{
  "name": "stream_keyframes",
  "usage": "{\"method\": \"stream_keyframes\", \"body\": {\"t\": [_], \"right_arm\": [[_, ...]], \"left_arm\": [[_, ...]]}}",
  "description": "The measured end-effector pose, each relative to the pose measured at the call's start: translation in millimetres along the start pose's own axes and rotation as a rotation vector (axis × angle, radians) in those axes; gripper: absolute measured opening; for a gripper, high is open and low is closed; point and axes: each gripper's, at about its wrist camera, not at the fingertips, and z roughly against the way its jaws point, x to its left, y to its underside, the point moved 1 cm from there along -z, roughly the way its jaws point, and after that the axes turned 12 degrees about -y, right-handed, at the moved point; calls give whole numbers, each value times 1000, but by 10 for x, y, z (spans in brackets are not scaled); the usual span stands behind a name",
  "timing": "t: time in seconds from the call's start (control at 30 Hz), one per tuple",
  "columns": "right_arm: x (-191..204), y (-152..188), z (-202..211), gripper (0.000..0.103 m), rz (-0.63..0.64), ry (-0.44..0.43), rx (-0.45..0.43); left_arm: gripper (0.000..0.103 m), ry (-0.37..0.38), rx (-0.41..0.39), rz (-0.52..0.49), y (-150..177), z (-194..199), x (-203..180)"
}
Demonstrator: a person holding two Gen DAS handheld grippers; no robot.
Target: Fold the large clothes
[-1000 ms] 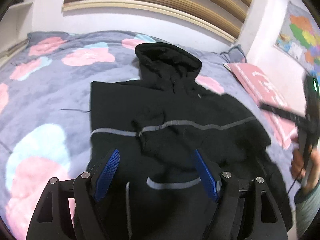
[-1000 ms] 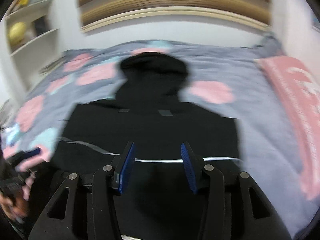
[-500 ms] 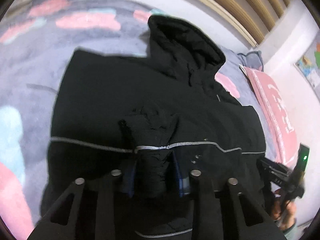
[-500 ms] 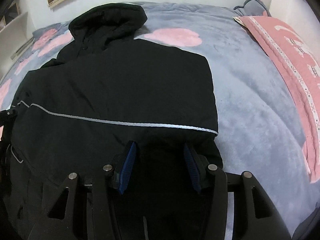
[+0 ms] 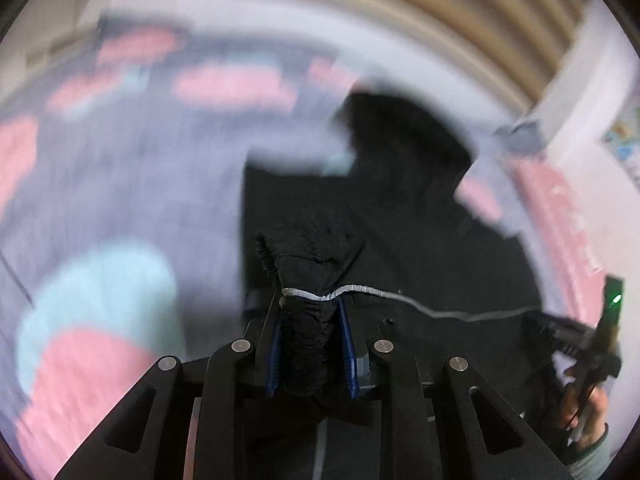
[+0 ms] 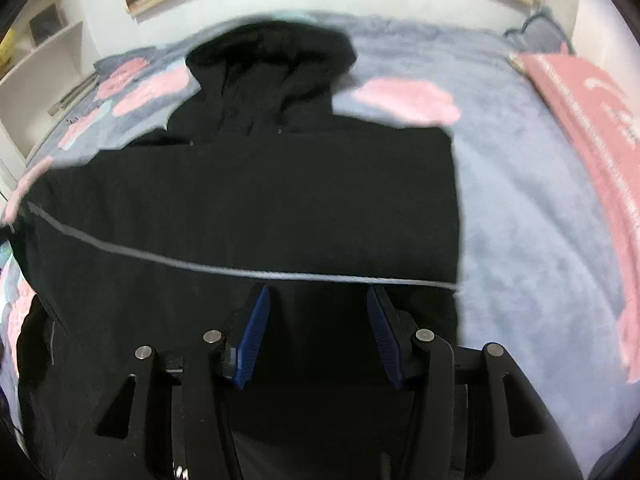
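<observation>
while the black hoodie point(image 6: 256, 200) lies flat on the flowery blanket point(image 6: 520, 220), the left gripper point(image 5: 311, 354) has just closed and squeezes a bunched sleeve. the right gripper point(image 6: 318, 336) hangs apart over the hem. a pink pillow point(image 6: 592, 152) sits beside.
</observation>
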Motion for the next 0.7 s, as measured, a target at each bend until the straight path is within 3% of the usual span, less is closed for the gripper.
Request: {"method": "stream_keyframes", "body": {"t": [0.03,0.1,0.13,0.17,0.2,0.33,0.43,0.47,0.57,0.63,0.7], "right_arm": [[-9,26,-93,55,5,13,12],[-1,63,-155,56,24,28,4],[3,78,-163,56,31,37,-1],[8,85,-165,56,39,44,-1],[11,87,-166,56,49,48,3],[-49,-19,-4,56,22,10,16],[118,-134,354,57,22,-97,-110],[183,-159,443,57,30,-117,-149],[432,-193,416,73,94,-144,-175],[537,-153,163,74,119,-145,-112],[569,-53,-218,74,120,-110,-17]], "left_arm": [[27,-26,49,-6,64,-174,29],[34,-52,61,-19,163,-362,45],[44,-77,41,-29,160,-383,41],[68,-127,34,-35,157,-391,28],[76,-189,20,-33,147,-386,29],[77,-104,-68,29,114,-33,129],[77,-64,-226,21,65,502,74],[77,-16,-247,-12,37,603,-34],[75,174,-204,-119,-10,619,-473],[72,185,-170,-165,36,437,-704],[64,178,-65,-181,104,66,-835]]}}
